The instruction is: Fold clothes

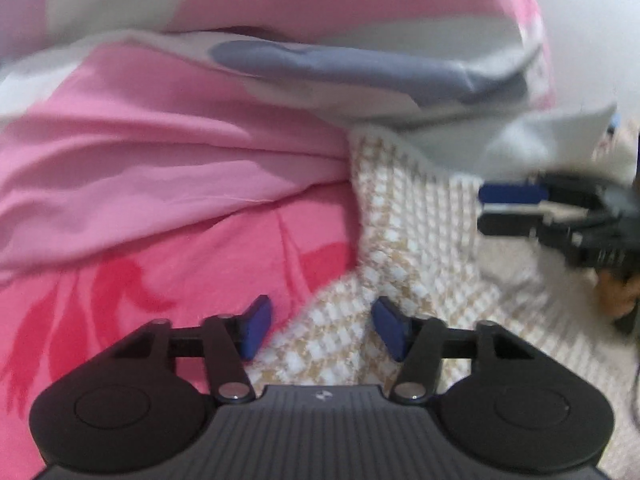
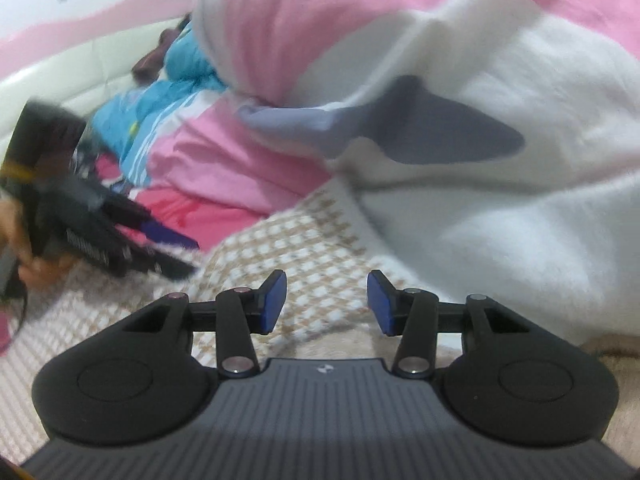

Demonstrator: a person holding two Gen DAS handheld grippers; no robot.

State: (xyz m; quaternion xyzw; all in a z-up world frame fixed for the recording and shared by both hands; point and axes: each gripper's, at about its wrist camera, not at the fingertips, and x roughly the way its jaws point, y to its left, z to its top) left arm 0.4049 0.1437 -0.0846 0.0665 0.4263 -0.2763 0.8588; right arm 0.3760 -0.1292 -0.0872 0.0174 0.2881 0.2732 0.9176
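Both claws, left claw (image 1: 322, 328) | right claw (image 2: 327, 304), agape, empty | checked garment (image 1: 404, 232) rumpled, beige-white

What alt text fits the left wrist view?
The left gripper, jaws open and empty, hovers over a beige-and-white checked knit garment beside pink bedding. The right gripper shows blurred at the right edge.

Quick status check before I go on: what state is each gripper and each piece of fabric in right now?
Left gripper: open, empty, hovering over the checked garment.
Right gripper: open, empty, also over that garment.
Beige-and-white checked knit garment: lying rumpled on the bed, not gripped.
Pink, white and grey-blue patterned duvet: bunched up, its edge lying over the garment's far side.
Blue patterned cloth: crumpled in a heap at the back.
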